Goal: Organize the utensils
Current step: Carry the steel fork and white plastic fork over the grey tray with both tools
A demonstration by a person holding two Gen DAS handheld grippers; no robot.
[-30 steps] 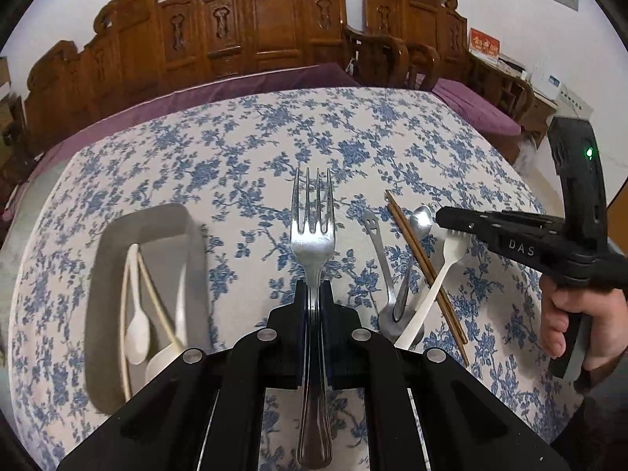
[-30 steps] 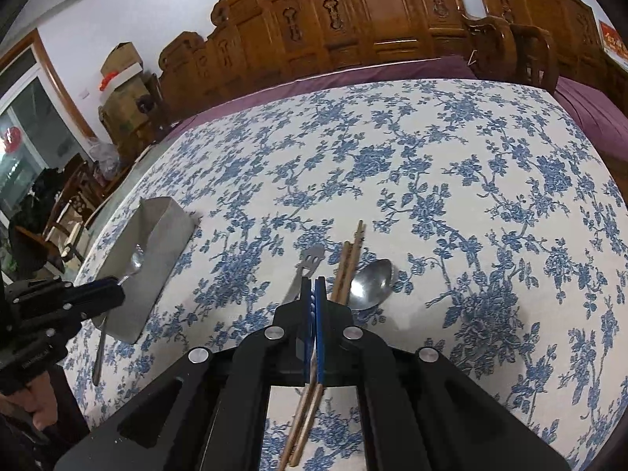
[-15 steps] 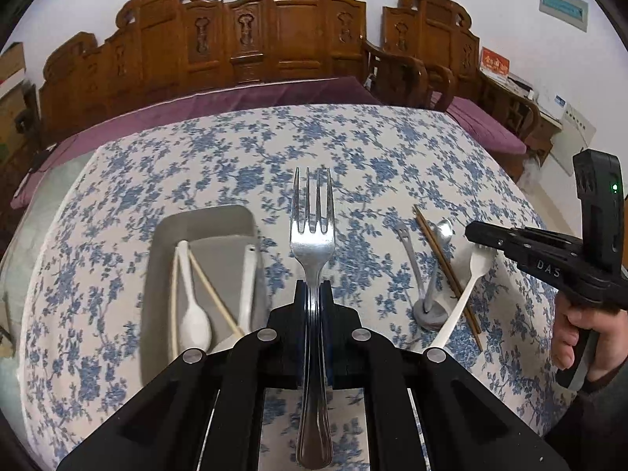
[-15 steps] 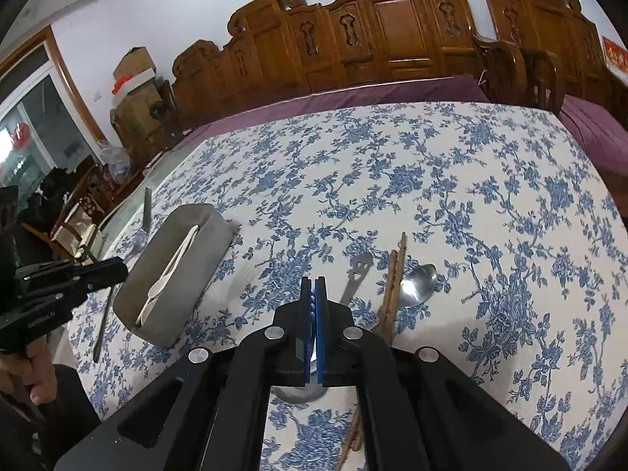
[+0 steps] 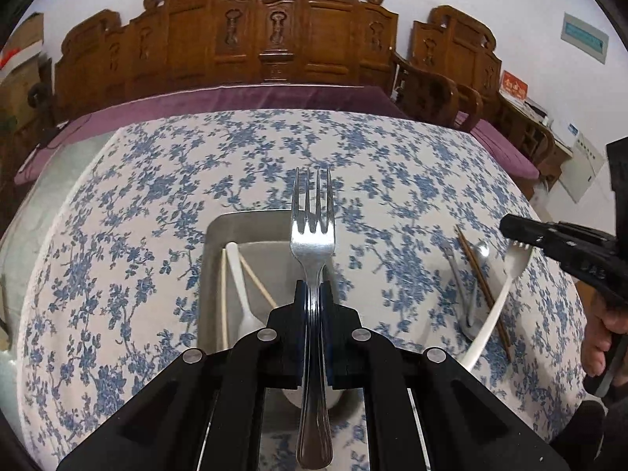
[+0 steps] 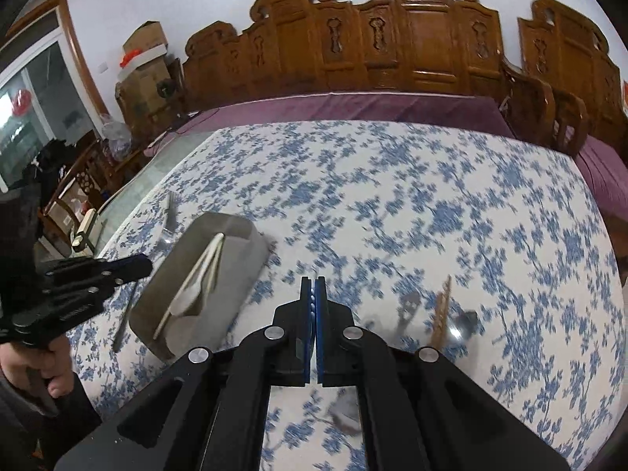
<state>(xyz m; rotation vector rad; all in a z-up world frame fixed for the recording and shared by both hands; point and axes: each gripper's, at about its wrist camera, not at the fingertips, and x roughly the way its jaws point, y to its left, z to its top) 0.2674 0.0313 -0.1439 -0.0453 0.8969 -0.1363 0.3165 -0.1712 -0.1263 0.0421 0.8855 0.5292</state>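
Fork: I see my left tongs (image 5: pixel 314 302) clamped on a steel fork (image 5: pixel 313 235), tines forward, above the grey tray (image 5: pixel 251 221).
Right tongs (image 6: pixel 314 310): closed, nothing between them.
Left view only: white plastic fork (image 5: pixel 496 306) beside brown chopsticks (image 5: pixel 481 278) on the floral surface (image 5: pixel 157 196).
Writing: gripper lettering unreadable.
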